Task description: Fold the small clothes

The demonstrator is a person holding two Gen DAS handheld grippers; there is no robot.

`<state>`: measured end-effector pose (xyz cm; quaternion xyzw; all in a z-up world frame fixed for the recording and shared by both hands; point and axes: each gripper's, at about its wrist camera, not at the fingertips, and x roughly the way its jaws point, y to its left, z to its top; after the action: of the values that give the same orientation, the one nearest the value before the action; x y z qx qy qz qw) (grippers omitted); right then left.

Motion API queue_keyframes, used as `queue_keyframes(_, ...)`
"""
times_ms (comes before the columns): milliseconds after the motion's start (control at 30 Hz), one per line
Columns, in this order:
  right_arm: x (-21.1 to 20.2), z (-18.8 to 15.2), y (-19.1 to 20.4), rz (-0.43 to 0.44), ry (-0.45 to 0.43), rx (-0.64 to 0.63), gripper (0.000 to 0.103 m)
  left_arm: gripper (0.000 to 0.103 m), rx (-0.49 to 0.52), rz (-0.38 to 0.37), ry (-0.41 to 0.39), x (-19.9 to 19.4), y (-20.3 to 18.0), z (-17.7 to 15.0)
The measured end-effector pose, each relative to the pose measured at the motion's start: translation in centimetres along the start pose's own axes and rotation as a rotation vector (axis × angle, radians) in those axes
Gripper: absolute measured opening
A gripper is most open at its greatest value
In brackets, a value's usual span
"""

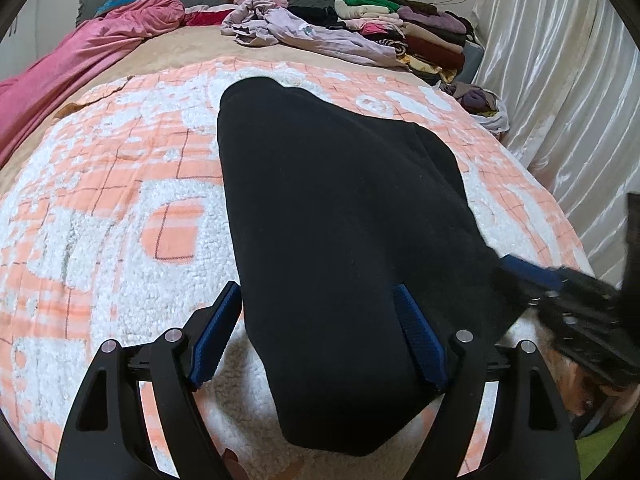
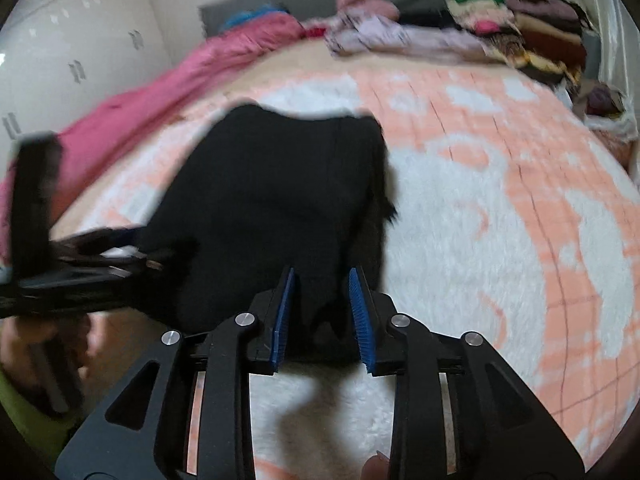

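Note:
A black garment [image 1: 340, 220] lies lengthwise on the orange-and-white fleece blanket [image 1: 120, 208]. My left gripper [image 1: 316, 300] is open, its blue pads wide apart over the garment's near left edge, one finger [image 1: 416, 328] resting on the cloth. My right gripper [image 2: 322, 288] is partly open with the garment's near right corner [image 2: 320, 312] between its blue pads; the view is blurred. The right gripper also shows in the left wrist view [image 1: 524, 272] at the garment's right edge. The left gripper shows in the right wrist view [image 2: 100, 260] at the left.
A pile of unfolded lilac clothes [image 1: 296, 28] and a stack of folded clothes [image 1: 416, 36] lie at the far end of the bed. A pink blanket [image 1: 80, 60] runs along the left. White curtains [image 1: 560, 80] hang on the right.

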<state>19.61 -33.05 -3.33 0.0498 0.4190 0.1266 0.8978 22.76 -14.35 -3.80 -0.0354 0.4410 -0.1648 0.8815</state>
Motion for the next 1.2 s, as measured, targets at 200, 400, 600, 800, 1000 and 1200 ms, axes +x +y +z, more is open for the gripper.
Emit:
queue_keyframes(200,-0.8,-0.7,-0.1,-0.005,-0.038,0.03,0.032,0.079,-0.005,-0.007,-0.006,-0.7,0.1,-0.6)
queue_keyframes(400,-5.4,-1.9,0.8,-0.102,-0.213,0.007,0.079,0.089,0.013,-0.008,-0.031,-2.6,-0.4,-1.6)
queue_keyframes(600,-8.6,-4.1,1.7,-0.124,-0.311,0.005,0.094,0.098,0.052,0.014,-0.07,-5.1,-0.9,-3.5)
queue_keyframes(800,-9.3,-6.3,2.8,-0.134,-0.296,-0.005,0.094,0.099,0.052,0.045,-0.099,-7.5,-0.6,-6.4)
queue_keyframes(1000,-9.3,-8.3,4.3,-0.154,-0.251,-0.018,0.094,0.099,0.023,0.064,-0.111,-8.7,0.2,-9.0)
queue_keyframes(1200,-8.4,-10.0,4.6,-0.184,-0.162,0.022,0.094,0.099,-0.008,0.039,-0.078,-8.4,0.4,-10.9)
